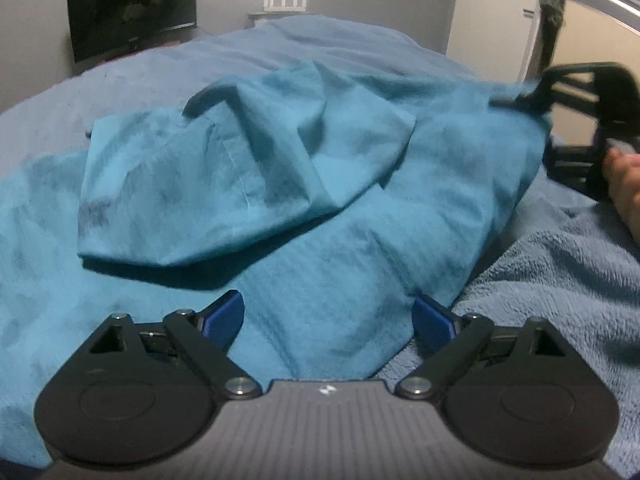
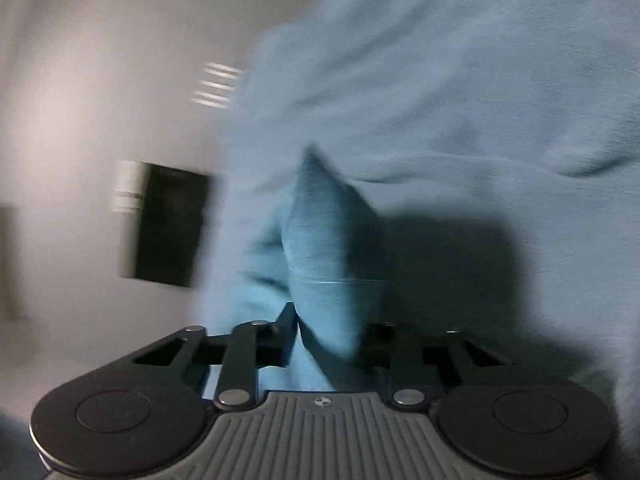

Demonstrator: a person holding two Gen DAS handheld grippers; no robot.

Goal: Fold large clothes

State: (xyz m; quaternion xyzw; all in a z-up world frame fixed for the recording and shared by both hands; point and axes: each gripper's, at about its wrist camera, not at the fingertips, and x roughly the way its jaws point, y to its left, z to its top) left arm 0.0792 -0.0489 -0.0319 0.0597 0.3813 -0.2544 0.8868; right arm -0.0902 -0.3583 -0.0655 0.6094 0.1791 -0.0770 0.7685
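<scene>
1. Across the blue blanket [image 1: 560, 272] on the bed lies the teal garment [image 1: 304, 216], crumpled, with one flap folded back over its middle. Its bulk runs from near left toward far right in the left wrist view.
2. Right gripper [image 2: 326, 336]: jaws pressed on a pinch of teal cloth, which stands up between them as a ridge. In the left wrist view it holds the garment's far right corner, lifted off the blanket.
3. Left gripper [image 1: 328, 316]: blue pads spread wide, nothing between them. The near edge of the garment lies directly ahead of and under the pads; contact is uncertain.
4. Judgement: the left is the free one and nearest the near hem, so the matching grab falls to it.
5. Hard to read: the right wrist view is motion-blurred; which garment part is pinched is unclear; the garment's left end is cut off.
</scene>
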